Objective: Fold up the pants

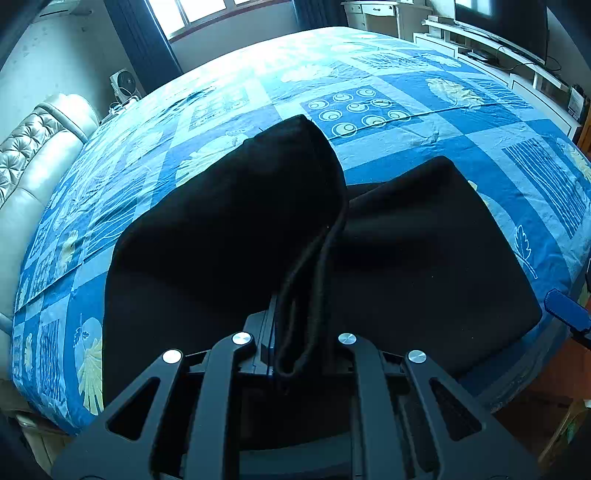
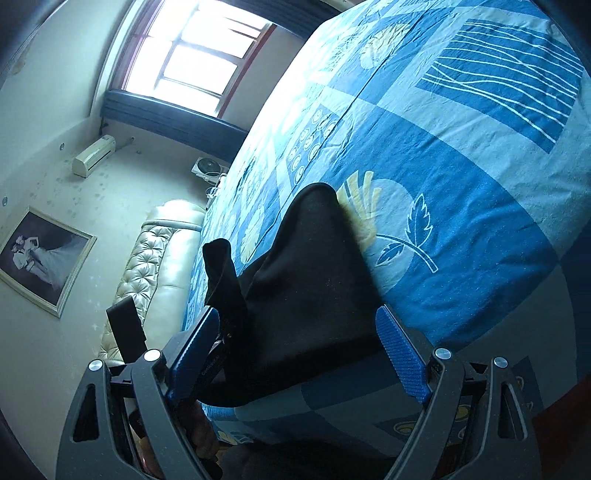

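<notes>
Black fabric bunched into a thick hem sits right at the lens of the left wrist view, clamped between the nearly closed jaws of the left gripper. It belongs to the black pants, whose gripped part rises off the bed in a peaked flap while the rest lies flat on the blue patterned bedsheet, spreading to both sides of the gripper near the bed's near edge.

From the right wrist view, the right gripper has its blue-padded jaws standing wide apart, with a stretch of the pants between them; the pads do not appear to press on the cloth. That flat portion runs straight ahead of it, away up the bed, so the right hand seems the better placed to take the free side.

A tufted cream headboard borders the bed, with a bright window beyond, a wall-mounted air conditioner, a framed picture, and a television on a white cabinet.
</notes>
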Available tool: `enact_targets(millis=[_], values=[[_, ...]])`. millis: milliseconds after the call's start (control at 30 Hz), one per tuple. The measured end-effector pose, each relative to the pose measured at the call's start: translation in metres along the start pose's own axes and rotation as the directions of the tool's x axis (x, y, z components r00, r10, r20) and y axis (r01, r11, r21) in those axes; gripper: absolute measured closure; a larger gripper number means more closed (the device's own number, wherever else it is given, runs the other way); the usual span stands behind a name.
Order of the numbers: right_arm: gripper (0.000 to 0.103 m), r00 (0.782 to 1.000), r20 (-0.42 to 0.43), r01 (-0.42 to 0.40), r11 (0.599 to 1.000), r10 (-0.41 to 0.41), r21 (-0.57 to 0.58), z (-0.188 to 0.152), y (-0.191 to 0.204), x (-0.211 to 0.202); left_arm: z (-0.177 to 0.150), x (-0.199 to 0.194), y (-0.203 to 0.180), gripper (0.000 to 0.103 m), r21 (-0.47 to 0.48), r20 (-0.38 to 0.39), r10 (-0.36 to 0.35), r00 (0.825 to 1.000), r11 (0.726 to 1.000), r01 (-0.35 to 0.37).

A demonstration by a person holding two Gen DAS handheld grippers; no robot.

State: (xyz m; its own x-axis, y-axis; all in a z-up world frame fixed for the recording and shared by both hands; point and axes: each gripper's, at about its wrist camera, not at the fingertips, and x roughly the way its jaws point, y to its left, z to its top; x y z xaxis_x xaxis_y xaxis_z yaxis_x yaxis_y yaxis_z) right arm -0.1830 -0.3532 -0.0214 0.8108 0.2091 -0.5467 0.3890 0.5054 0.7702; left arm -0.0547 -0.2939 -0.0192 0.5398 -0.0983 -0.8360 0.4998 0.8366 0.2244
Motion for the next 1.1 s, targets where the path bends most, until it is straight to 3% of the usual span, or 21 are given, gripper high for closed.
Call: enact_targets(millis=[433, 633, 733, 833, 967, 1100], values=[[0.017, 1.000, -0.003, 0.010, 1.000, -0.010, 0.022, -0.004, -0.009, -0.002, -0.007, 0.009, -0.021, 0.089, 0.069, 0.025, 0.095, 0.995, 0.993, -0.096], [0.017, 1.000, 0.008, 0.026, 1.000, -0.026, 0.008, -0.001, -0.005, -0.006, -0.012, 0.005, -0.033, 0.075, 0.117, 0.063, 0.116, 0.991, 0.986, -0.123], [0.017, 0.999, 0.019, 0.030, 1.000, -0.030, -0.006, 0.000, 0.001, -0.011, -0.016, -0.007, -0.030, 0.057, 0.089, 0.075, 0.051, 0.996, 0.994, -0.058], [0.017, 1.000, 0.012, 0.027, 0.999, -0.027, -0.028, 0.002, 0.010, -0.013, -0.022, -0.034, -0.018, 0.022, 0.048, 0.127, -0.044, 0.991, 0.998, 0.039], [0.017, 1.000, -0.017, -0.006, 0.998, 0.005, -0.070, 0.002, 0.030, -0.006, -0.038, -0.078, 0.019, 0.009, 0.001, 0.241, -0.137, 0.961, 0.990, 0.141], [0.017, 0.989, -0.127, -0.082, 0.993, 0.071, -0.080, 0.001, 0.049, 0.025, -0.054, -0.088, 0.070, 0.006, -0.077, 0.230, -0.208, 0.951, 0.970, 0.231]])
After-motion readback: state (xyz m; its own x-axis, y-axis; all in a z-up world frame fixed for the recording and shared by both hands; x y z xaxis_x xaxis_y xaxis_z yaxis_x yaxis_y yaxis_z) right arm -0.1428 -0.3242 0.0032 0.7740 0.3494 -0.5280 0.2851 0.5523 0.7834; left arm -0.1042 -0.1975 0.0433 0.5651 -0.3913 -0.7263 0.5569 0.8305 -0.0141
